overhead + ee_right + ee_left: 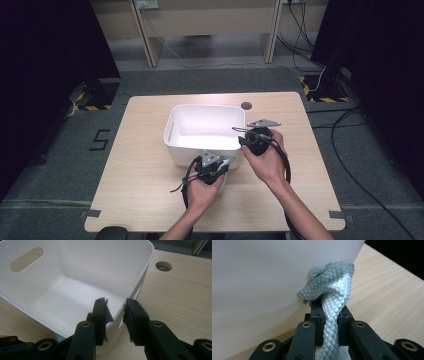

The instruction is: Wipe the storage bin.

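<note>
A white plastic tub (172, 120) stands in the middle of the wooden table (140, 200). My left gripper (222, 165) is at the tub's near wall, shut on a pale grey-green quilted cloth (224, 176). In the left gripper view the twisted cloth (332, 282) bunches above the jaws of the left gripper (330, 312), against the tub's outer wall (262, 277). My right gripper (244, 141) sits at the tub's near right corner. One jaw of the right gripper (116, 301) is inside the tub (87, 260) and one outside, closed on the rim.
A round cable hole (246, 105) lies in the table just behind the tub, also seen as a cable hole (163, 266) in the right gripper view. The tub has a handle cutout (26, 255) in its far wall. Bare wood lies left and right of the tub.
</note>
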Available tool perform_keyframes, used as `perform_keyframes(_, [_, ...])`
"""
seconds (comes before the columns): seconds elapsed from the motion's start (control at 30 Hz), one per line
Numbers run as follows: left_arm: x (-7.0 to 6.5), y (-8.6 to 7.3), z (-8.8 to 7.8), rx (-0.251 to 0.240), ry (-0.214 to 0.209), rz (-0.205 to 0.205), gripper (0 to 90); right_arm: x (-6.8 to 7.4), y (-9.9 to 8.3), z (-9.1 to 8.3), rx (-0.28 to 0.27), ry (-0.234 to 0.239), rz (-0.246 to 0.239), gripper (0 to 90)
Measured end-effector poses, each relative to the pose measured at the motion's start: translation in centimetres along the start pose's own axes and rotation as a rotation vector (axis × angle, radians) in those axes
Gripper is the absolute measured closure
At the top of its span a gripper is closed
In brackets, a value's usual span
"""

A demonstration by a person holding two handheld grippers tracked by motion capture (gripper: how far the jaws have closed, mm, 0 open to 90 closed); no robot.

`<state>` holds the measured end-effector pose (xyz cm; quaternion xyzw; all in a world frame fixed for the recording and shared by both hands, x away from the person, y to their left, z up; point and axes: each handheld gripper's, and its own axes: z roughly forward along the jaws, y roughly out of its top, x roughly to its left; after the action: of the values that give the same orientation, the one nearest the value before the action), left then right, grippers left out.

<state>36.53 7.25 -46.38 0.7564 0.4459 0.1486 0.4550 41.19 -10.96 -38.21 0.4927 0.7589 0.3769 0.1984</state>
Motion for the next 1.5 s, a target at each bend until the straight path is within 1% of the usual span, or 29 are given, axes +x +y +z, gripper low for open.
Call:
perform_keyframes(0.23, [-0.3, 0.9, -0.8, -0.03, -0.006, 0.0, 79.6, 0.0, 0.0, 0.0, -0.001, 0.001, 0.002, 70.7])
perform_keyframes(0.63, [-0.5, 1.7, -1.5, -0.055, -0.009, 0.006, 79.5, 0.0, 0.0, 0.0, -0.001, 0.0, 0.0, 70.7])
perform_keyframes(0.7, [-0.6, 1.7, -1.5, -0.059, -0.011, 0.004, 79.5, 0.0, 0.0, 0.0, -0.002, 0.001, 0.0, 70.6])
perform_keyframes(0.9, [-0.9, 1.9, -1.3, -0.056, -0.018, 0.015, 79.5, 0.0, 0.0, 0.0, -0.001, -0.001, 0.0, 70.7])
perform_keyframes(1.07, [-1.6, 2.3, -0.9, -0.053, -0.03, 0.021, 79.4, 0.0, 0.0, 0.0, -0.001, -0.001, -0.002, 70.6])
perform_keyframes(1.27, [-2.2, 2.5, -0.4, -0.049, -0.038, 0.027, 79.5, 0.0, 0.0, 0.0, 0.001, -0.003, -0.003, 70.6])
perform_keyframes(1.5, [-2.4, 2.5, -0.1, -0.051, -0.037, 0.027, 79.4, 0.0, 0.0, 0.0, -0.001, 0.0, -0.002, 70.6])
